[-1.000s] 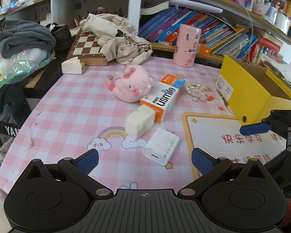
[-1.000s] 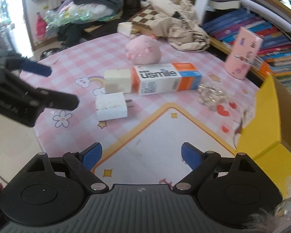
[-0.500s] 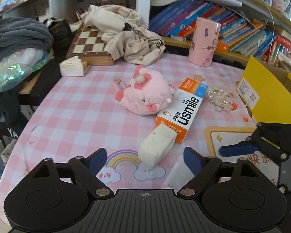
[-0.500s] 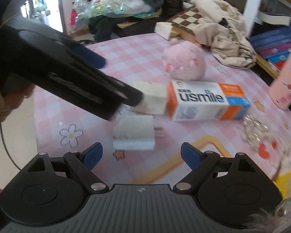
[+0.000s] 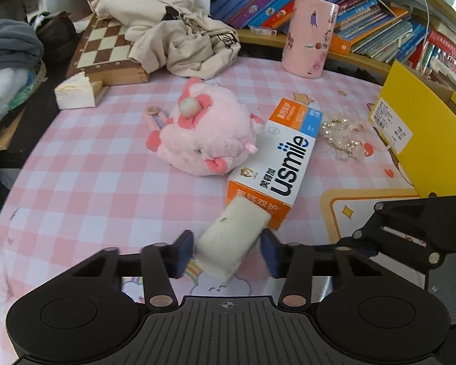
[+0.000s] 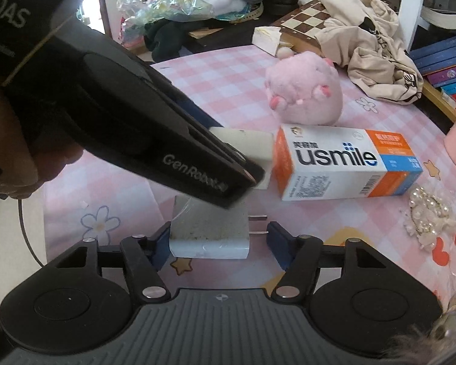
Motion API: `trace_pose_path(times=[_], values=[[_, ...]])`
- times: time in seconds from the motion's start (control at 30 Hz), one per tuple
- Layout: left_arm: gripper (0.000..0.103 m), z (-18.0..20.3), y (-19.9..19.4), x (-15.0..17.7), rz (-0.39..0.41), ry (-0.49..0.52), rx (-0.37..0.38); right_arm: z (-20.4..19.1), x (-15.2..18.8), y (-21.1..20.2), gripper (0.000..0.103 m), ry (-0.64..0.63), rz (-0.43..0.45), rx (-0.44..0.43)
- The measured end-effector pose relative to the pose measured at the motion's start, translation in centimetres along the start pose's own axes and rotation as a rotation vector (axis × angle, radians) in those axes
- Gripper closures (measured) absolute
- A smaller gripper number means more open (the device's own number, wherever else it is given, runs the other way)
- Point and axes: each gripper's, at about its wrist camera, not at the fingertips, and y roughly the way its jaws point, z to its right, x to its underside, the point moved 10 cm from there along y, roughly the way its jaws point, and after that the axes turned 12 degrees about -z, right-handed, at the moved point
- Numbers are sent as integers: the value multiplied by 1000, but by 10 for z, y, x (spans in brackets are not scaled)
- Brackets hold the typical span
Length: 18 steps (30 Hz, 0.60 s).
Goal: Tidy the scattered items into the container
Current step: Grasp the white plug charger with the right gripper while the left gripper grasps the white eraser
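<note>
The cream block (image 5: 232, 238) lies on the pink checked tablecloth (image 5: 85, 182), its far end touching the orange end of the usmile box (image 5: 284, 164); it looks like a soft sponge or eraser, light and a little compressible, so a hold across its short sides near the middle should be enough. The left gripper (image 5: 227, 254) stands around it with a blue pad on each side, close to the block, but I cannot tell if they already press it. The white charger (image 6: 209, 231) lies just beside the block, its two metal prongs pointing right; it is hard and smooth, maybe slippery, so it is better to take the flat sides, not the prongs. The right gripper (image 6: 217, 245) is open around it, the left pad near the body and the right pad apart. The yellow container (image 5: 425, 140) waits at the right edge of the table, beyond the pearl beads (image 5: 345, 137) and the pink plush toy (image 5: 206, 135).
</note>
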Motion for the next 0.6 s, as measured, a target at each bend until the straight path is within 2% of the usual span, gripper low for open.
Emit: trace_pose_path(times=[0.17,0.33,0.6], values=[[67,1,-4,4,3,-14,12,21,18,-11,40,56,-31,35],[67,1,-5,6,-6,1,22,39,30,-16,40,127,-42,57],[65,4,12,1,-21,65,-3,40,29,-13,40,123,-42,66]])
